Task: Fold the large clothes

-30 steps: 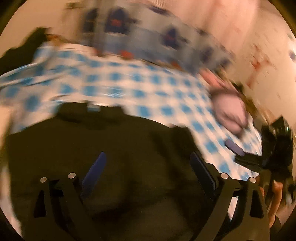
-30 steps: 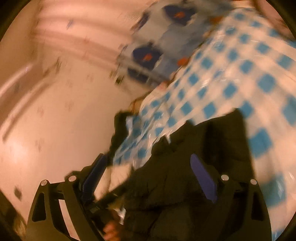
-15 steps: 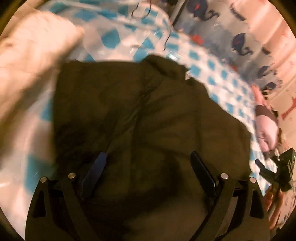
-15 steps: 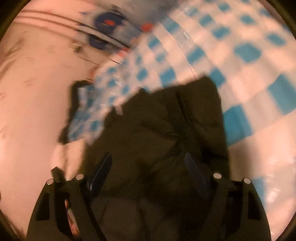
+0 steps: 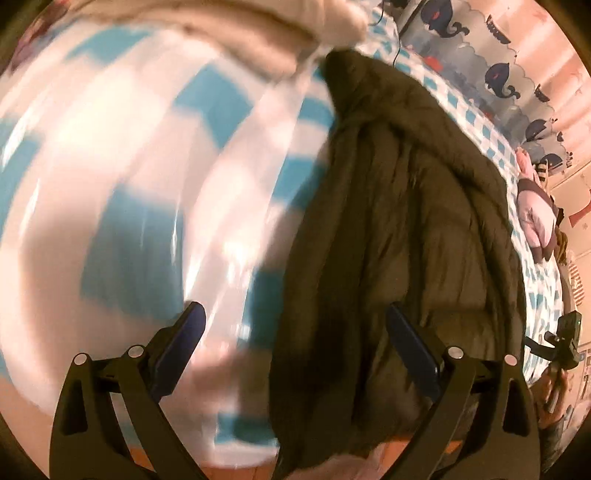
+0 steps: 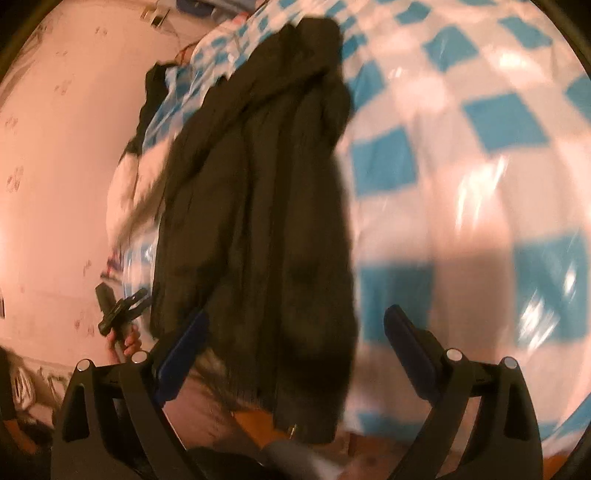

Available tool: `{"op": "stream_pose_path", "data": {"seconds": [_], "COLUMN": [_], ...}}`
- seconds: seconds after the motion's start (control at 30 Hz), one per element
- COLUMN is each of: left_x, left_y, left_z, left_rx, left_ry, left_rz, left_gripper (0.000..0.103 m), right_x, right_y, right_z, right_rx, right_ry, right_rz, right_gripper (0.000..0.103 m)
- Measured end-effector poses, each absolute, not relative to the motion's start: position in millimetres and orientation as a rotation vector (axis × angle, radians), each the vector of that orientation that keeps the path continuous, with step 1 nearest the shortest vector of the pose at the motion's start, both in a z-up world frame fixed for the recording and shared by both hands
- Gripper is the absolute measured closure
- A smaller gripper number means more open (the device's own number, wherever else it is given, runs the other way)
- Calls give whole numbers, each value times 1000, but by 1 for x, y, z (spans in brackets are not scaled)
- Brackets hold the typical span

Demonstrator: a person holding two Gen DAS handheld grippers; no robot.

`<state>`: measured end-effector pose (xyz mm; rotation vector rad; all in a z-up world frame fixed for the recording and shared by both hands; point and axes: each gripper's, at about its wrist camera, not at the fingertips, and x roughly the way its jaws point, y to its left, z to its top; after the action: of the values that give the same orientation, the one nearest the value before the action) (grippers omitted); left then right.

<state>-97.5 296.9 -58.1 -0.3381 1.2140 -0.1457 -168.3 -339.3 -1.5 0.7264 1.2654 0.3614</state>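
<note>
A dark olive puffer jacket [image 5: 406, 229] lies lengthwise on a bed with a blue-and-white checked cover [image 5: 122, 177]; its near end hangs over the bed edge. It also shows in the right wrist view [image 6: 258, 206]. My left gripper [image 5: 295, 343] is open and empty, its right finger over the jacket's near end, its left over the cover. My right gripper [image 6: 291, 347] is open and empty, with the jacket's near end between its fingers. The right gripper shows small at the far right of the left wrist view [image 5: 557, 343], and the left one shows small in the right wrist view [image 6: 118, 314].
A cream blanket [image 5: 258, 33] lies at the far end of the bed. A whale-print curtain [image 5: 491, 62] hangs behind it. A pink plush toy [image 5: 535, 221] sits at the bed's right side. A pale pink wall [image 6: 55, 147] is on the left.
Both views have swung outward: the jacket, spread wide before, now lies as a narrower long strip. More checked cover shows beside it. Both grippers stay open.
</note>
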Motion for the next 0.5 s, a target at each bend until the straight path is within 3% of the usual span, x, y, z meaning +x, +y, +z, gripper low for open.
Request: {"op": "stream_pose_path", "data": {"seconds": [0.3,0.33,0.37,0.4,0.47,0.5], "left_x": [-137,-142,-141,-141,-139,-138], "left_y": [272,271,270,268,269,268], "left_z": [-85,-86,-87,-88,-89,-88], "left_rx": [-278,-287,-305,-322,-399,-409], "left_ry": [1268,1266,1267,1280,1303,1305], "left_rz": [-154,-146,-146,-154,-181,-182], "left_gripper": [9,11,29,42,80,85], "right_x": [-180,-179,-177,-174,-171,-169], "right_y": [-296,-293,-290,-289,-287,-290], "right_z": [-18,-17,-17,-17,-14,-13], "right_rx": [543,557,572,580,628,650], "right_ry": [1300,1284,1293,1294,1268,1256], "right_rz": [319,346,360,356,386,392], "right_gripper": [12,18,51,63,81,82]}}
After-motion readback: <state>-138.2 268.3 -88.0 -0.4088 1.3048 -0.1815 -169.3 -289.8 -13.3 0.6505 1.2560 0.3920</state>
